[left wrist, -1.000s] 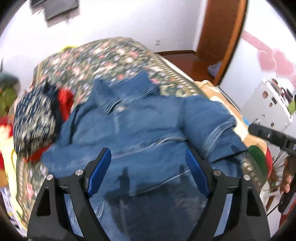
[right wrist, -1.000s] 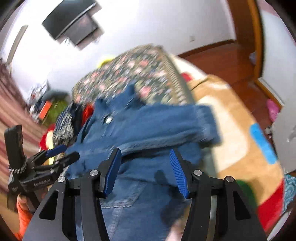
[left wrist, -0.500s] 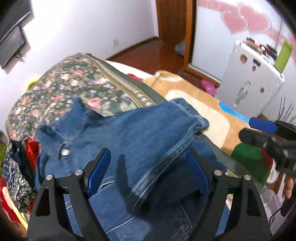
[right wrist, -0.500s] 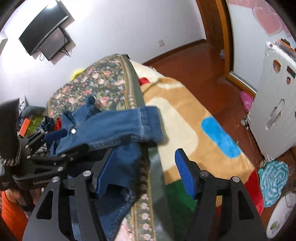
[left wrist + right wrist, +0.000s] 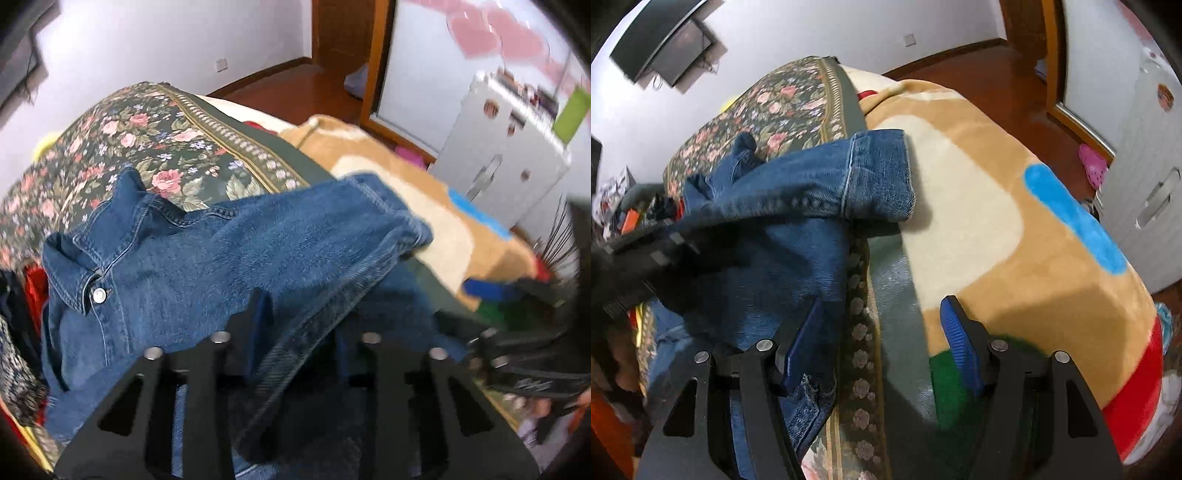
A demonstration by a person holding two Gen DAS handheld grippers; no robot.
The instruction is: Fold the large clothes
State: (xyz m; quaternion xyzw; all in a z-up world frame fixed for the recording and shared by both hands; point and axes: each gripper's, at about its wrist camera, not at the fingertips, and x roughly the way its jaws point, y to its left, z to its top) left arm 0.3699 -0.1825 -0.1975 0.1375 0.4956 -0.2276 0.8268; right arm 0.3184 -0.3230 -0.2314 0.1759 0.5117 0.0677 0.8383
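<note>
A blue denim jacket (image 5: 229, 258) lies on the bed, collar and metal button to the left, one sleeve folded across its body with the cuff (image 5: 879, 177) pointing right. My left gripper (image 5: 301, 317) has closed in on the lower edge of that sleeve, and denim fills the space between its fingers. My right gripper (image 5: 877, 343) is open and empty, hovering over the jacket's right edge and the bed cover. The left gripper also shows in the right wrist view (image 5: 646, 247), blurred.
The bed has a floral cover (image 5: 147, 140) and a tan blanket (image 5: 997, 206) with blue, green and red patches. Other clothes (image 5: 22, 332) are piled at the left. A white cabinet (image 5: 509, 158) stands at the right, a wooden door (image 5: 347, 40) behind.
My left gripper went from wide open to closed on the folded sleeve's edge. My right gripper moved right, off the jacket toward the blanket, and stayed open.
</note>
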